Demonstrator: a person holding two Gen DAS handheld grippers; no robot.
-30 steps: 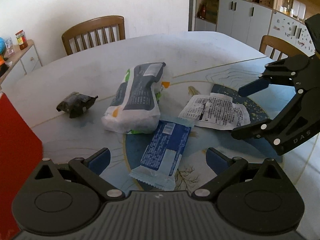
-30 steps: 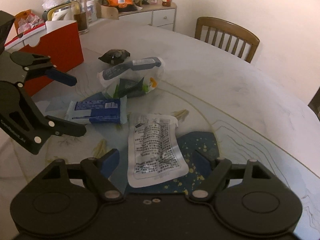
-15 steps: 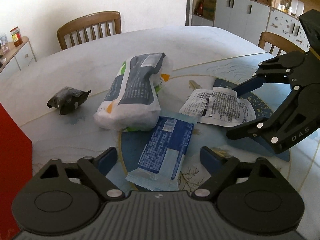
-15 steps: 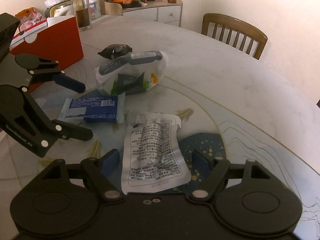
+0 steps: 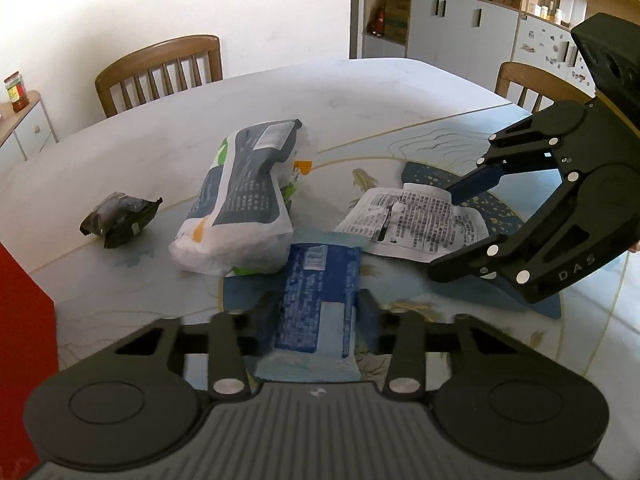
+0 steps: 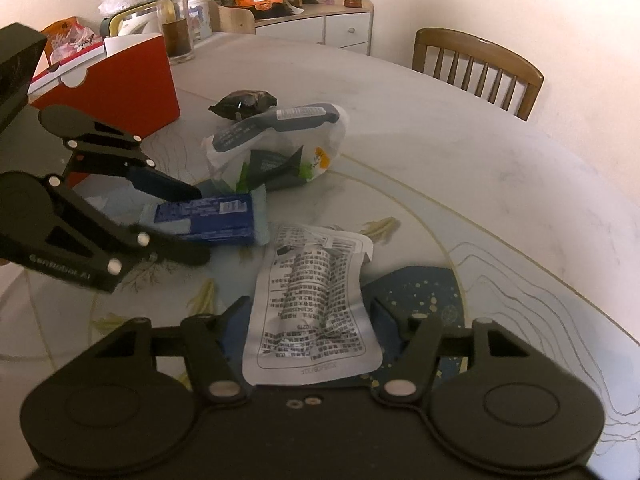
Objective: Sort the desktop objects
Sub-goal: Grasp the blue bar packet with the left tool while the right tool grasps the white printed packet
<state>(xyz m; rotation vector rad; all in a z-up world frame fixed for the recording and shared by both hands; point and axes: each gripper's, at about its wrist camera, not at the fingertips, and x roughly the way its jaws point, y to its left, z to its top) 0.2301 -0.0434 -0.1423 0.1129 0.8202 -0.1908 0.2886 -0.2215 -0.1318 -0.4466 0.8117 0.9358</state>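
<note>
Left tool [image 5: 318,312]: fingers spread, straddling the near end of the blue snack pack [image 5: 320,284] at 6 o'clock in the left wrist view; pads sit just beside the pack's long edges, can't confirm contact, so not pinching yet by my read. Straddle along the narrow width makes sense: flat film pack, only the short axis fits between the fingers

Right tool [image 6: 308,320]: also spread, one finger either side of the white printed pouch [image 6: 316,300] at 6 o'clock in its own view. Pouch lies flat on the surface [image 6: 460,168], printed back up, a raised lump down the middle, likely the best thing to close on

Both packs look thin, crinkly and slippery; a low grip near the surface is probably needed

Mid-field, 12 o'clock from the blue pack: white and grey bag [image 5: 240,200], puffy, lying on its side, touching or just overlapping the blue pack's far end

Further, 10 o'clock in the left view: small dark wrapped packet [image 5: 120,218], apart from the rest

Red box [image 6: 116,80] at 10 o'clock in the right view, top open, probably the sort bin
</note>
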